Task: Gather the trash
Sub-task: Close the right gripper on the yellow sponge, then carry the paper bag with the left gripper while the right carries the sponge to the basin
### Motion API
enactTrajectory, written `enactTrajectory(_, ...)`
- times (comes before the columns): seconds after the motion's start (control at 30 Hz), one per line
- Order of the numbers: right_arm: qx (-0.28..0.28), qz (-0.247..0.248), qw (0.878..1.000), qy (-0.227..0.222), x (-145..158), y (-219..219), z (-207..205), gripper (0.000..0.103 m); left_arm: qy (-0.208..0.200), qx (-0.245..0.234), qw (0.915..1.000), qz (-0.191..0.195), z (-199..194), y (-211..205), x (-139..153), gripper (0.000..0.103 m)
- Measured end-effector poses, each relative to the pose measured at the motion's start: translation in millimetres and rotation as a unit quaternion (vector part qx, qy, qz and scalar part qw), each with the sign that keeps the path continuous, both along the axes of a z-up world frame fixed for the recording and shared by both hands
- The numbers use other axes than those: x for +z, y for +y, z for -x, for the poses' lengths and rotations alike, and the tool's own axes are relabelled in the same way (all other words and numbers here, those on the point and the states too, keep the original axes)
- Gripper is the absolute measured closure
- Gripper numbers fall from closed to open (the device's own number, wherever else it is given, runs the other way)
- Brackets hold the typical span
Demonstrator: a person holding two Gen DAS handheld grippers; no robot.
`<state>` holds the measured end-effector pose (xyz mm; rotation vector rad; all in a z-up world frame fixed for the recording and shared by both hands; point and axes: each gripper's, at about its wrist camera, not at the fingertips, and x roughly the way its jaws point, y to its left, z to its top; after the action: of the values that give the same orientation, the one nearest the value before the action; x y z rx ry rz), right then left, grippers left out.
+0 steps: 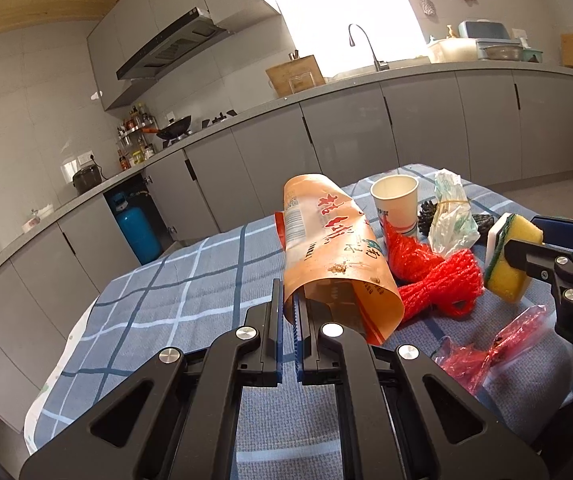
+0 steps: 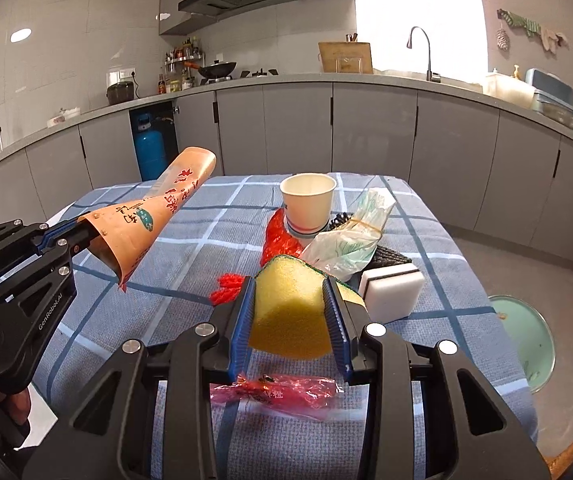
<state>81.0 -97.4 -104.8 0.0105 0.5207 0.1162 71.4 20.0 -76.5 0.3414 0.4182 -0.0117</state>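
Currently your left hand-held gripper (image 1: 289,312) pinches the light, floppy orange wrapper (image 1: 328,248) by its edge; the right hand-held gripper (image 2: 289,316) squeezes the soft, probably damp yellow sponge (image 2: 290,320) mid-body above the surface (image 2: 206,216).

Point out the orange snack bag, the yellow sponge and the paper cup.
orange snack bag (image 1: 326,248), left wrist view, on its printed side above the pinched bottom edge.
yellow sponge (image 2: 290,320), right wrist view, on its yellow face between the blue pads.
paper cup (image 2: 307,208), right wrist view, on its white outer wall.
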Motion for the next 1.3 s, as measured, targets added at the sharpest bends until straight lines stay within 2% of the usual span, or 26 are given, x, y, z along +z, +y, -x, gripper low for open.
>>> enactTrajectory(0.5,-0.028,-0.011,0.999,-0.031,12,-23,12,0.067,-0.023,-0.024,0.9994,0.002,6,-13,25,0.098)
enactTrajectory(1.3,-0.090,-0.043,0.994,-0.050,15,-77,27,0.067,-0.063,-0.108,0.9919,-0.022,13,-87,48,0.098)
